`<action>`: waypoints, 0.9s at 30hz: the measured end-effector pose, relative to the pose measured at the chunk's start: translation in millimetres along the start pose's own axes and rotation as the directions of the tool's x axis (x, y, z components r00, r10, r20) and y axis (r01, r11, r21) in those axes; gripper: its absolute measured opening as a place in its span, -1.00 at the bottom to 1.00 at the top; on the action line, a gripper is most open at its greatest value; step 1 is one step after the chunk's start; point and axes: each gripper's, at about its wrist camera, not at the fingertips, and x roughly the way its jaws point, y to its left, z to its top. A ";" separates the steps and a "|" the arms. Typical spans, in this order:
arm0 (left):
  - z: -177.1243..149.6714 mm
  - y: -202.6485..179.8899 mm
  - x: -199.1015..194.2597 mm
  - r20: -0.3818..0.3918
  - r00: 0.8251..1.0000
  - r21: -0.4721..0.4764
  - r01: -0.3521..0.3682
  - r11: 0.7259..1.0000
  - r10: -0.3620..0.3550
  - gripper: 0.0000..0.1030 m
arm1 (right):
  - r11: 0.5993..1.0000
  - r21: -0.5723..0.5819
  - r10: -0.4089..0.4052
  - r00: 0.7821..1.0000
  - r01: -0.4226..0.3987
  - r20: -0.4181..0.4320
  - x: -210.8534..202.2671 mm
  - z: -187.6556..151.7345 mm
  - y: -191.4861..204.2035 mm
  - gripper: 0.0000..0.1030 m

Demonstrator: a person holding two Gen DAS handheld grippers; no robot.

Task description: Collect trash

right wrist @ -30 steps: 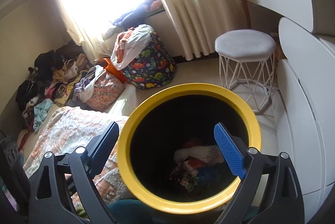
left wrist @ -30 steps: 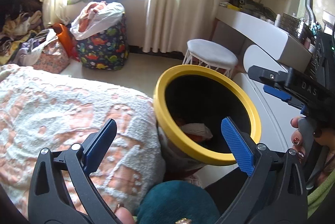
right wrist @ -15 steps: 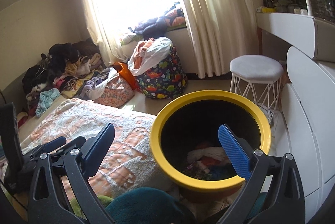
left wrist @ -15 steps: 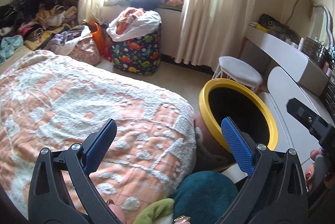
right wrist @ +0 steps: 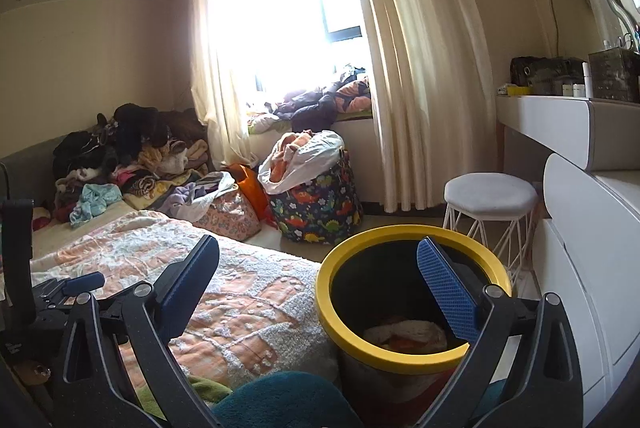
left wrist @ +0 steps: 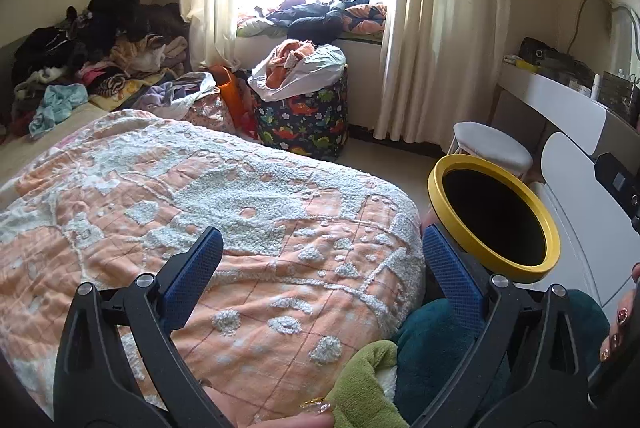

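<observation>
The left hand-held gripper [left wrist: 320,268] is hovering with fingers spread apart and gripping nothing over the peach-and-white tufted bedspread [left wrist: 192,196]. The right hand-held gripper [right wrist: 316,282] is likewise gaping, unloaded, above the yellow-rimmed black round bin [right wrist: 404,358], which is standing beside the bed and holding crumpled trash [right wrist: 404,334].

Left gripper [left wrist: 320,260] spread wide and empty over peach-and-white quilt [left wrist: 208,212], yellow-rimmed bin [left wrist: 494,220] just beside the bed's corner, white stool [left wrist: 492,146] behind it
</observation>
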 end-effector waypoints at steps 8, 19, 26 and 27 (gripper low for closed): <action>-2.8 2.7 -4.0 0.025 0.999 -0.011 -0.023 1.000 0.024 0.79 | 1.000 0.001 -0.012 1.000 0.012 0.016 3.2 -5.7 -0.6 0.87; -2.7 -3.0 -6.2 0.034 0.999 0.007 -0.018 1.000 0.018 0.79 | 1.000 0.002 -0.017 1.000 0.017 0.026 2.5 -5.4 1.6 0.87; -2.6 -4.1 -7.2 0.038 0.999 0.009 -0.018 1.000 0.018 0.79 | 1.000 0.003 -0.019 1.000 0.019 0.025 3.0 -4.6 0.4 0.87; -2.4 -4.4 -7.3 0.037 0.999 0.010 -0.019 1.000 0.019 0.79 | 1.000 0.003 -0.017 1.000 0.017 0.023 3.1 -4.8 0.2 0.87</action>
